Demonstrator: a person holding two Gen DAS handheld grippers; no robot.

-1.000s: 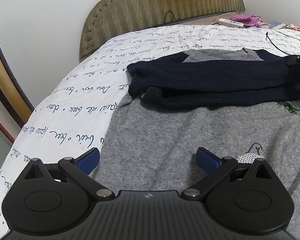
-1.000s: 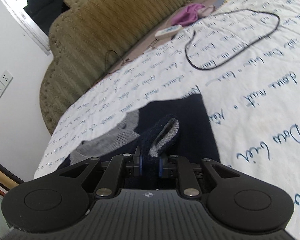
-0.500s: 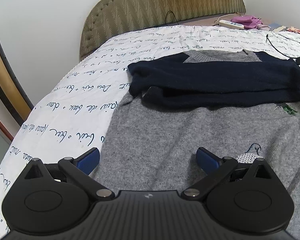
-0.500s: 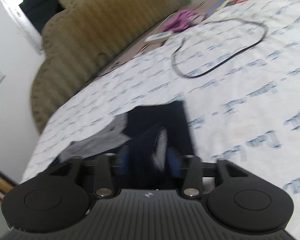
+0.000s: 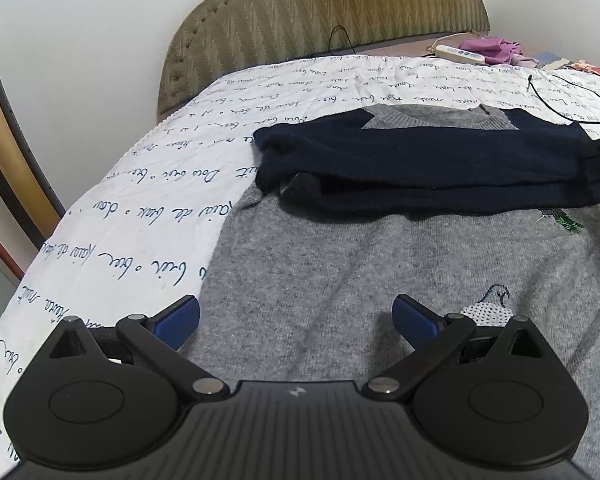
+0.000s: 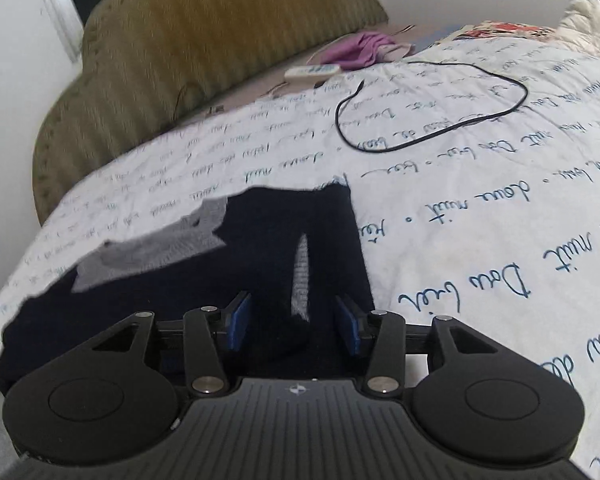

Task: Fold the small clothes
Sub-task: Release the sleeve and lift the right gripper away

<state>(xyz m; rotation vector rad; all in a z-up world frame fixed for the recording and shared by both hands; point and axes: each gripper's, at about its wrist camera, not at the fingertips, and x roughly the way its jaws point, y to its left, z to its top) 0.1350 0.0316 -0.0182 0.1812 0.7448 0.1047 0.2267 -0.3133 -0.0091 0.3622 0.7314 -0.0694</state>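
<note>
Navy sleeve (image 6: 288, 312) lies between the right gripper (image 6: 296, 322)'s opening jaws, untouched by either pad. Lower frame, the left gripper (image 5: 296, 318) gapes wide over the grey sweater (image 5: 380, 272).

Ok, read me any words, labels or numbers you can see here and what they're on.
"nuit": blue cursive print repeated on the white bedsheet; its other words are too loopy to read surely.
On the white remote, the markings are too small to read.
On the grey sweater, an embroidered bird and a green motif, no words.
</note>
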